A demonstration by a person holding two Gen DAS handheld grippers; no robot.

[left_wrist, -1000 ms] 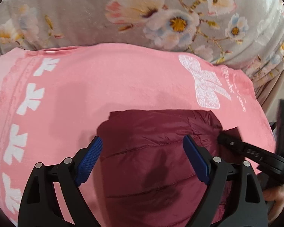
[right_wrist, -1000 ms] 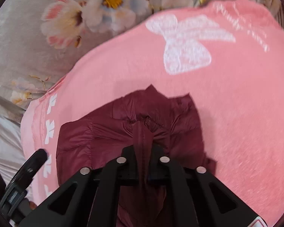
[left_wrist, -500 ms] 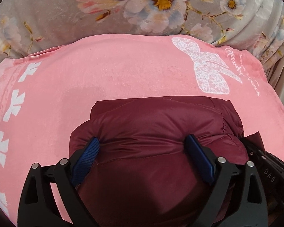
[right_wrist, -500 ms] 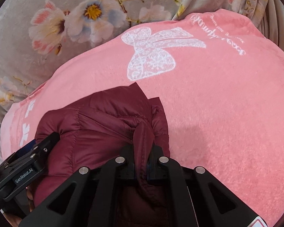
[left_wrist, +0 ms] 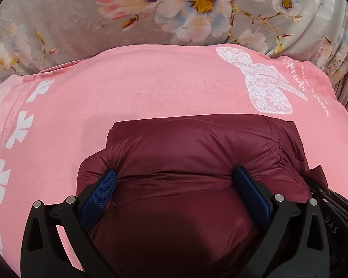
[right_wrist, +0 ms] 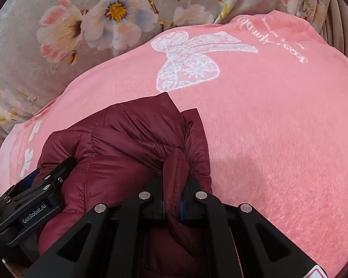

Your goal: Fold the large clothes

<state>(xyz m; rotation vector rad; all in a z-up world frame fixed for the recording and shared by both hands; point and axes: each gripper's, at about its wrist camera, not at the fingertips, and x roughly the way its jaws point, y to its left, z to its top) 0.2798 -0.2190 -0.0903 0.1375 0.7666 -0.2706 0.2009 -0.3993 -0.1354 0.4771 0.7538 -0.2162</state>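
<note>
— Where does the fold stand?

— Nearly done, by the look of it: the maroon puffer jacket (left_wrist: 197, 185) lies doubled into a compact bundle on the pink blanket (left_wrist: 139, 97). Letting go and perhaps a last tidy fold seem all that is left.

— And the tongs?

— Both angle down at the bundle. The left gripper (left_wrist: 176, 183) has just been opening; its blue pads (left_wrist: 99, 192) now stand wide, straddling a padded ridge without squeezing it. The right gripper (right_wrist: 174, 199), alongside, is clamped almost fully closed on a thin pleat of the jacket (its collar or hem, hard to tell).

— Beyond that?

— A white lace bow print (right_wrist: 188, 67) on the blanket, then the floral bedspread (left_wrist: 104, 23).
</note>
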